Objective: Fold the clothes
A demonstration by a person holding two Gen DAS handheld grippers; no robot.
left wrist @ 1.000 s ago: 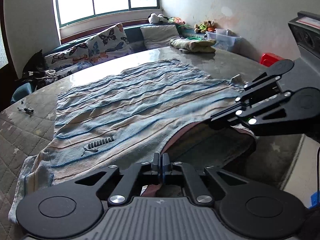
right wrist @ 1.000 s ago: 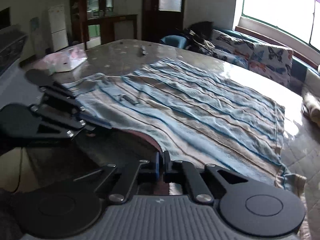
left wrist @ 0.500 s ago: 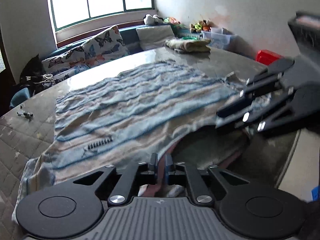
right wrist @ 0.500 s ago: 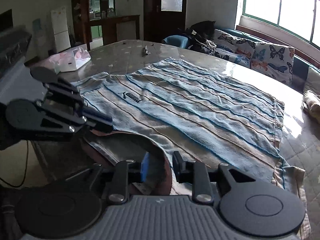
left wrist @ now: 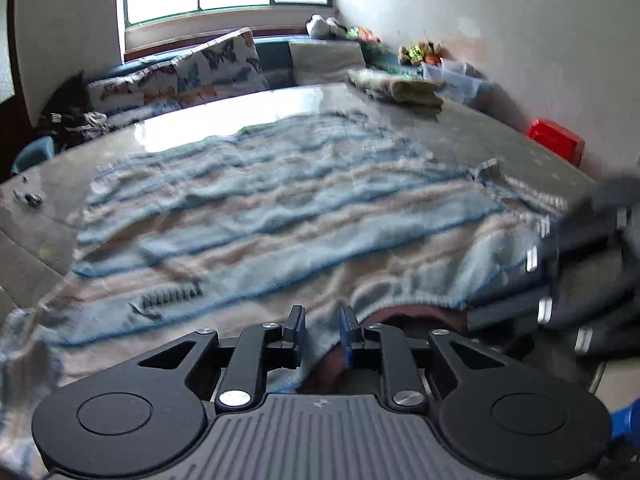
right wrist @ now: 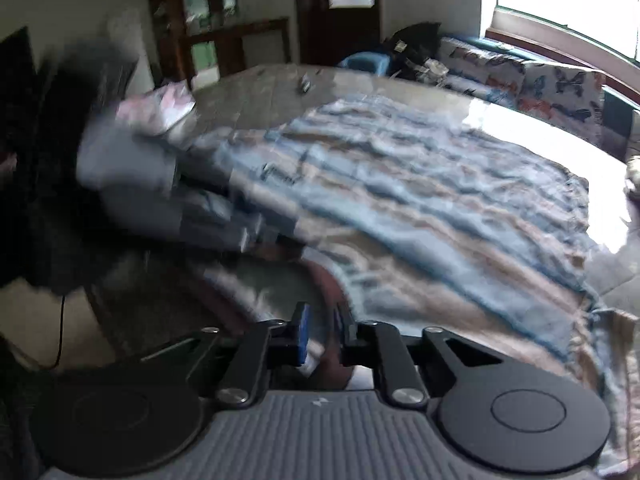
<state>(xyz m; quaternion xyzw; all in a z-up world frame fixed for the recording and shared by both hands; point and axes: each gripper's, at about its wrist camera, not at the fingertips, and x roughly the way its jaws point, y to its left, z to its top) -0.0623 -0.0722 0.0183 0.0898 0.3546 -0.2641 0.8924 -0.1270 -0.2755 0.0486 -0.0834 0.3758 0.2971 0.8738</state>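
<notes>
Left tool [left wrist: 322, 334]: black linkage arms, silver screws, round black discs either side, grey ribbed housing behind, blue pad on one finger. Right tool [right wrist: 320, 334]: same build, blue pad too.

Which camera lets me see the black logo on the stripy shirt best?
The left wrist view. There the logo sits close to the camera near the left gripper, large enough to make out its dark shape on the striped shirt. In the right wrist view the logo is farther off, smaller and badly smeared by blur.
</notes>
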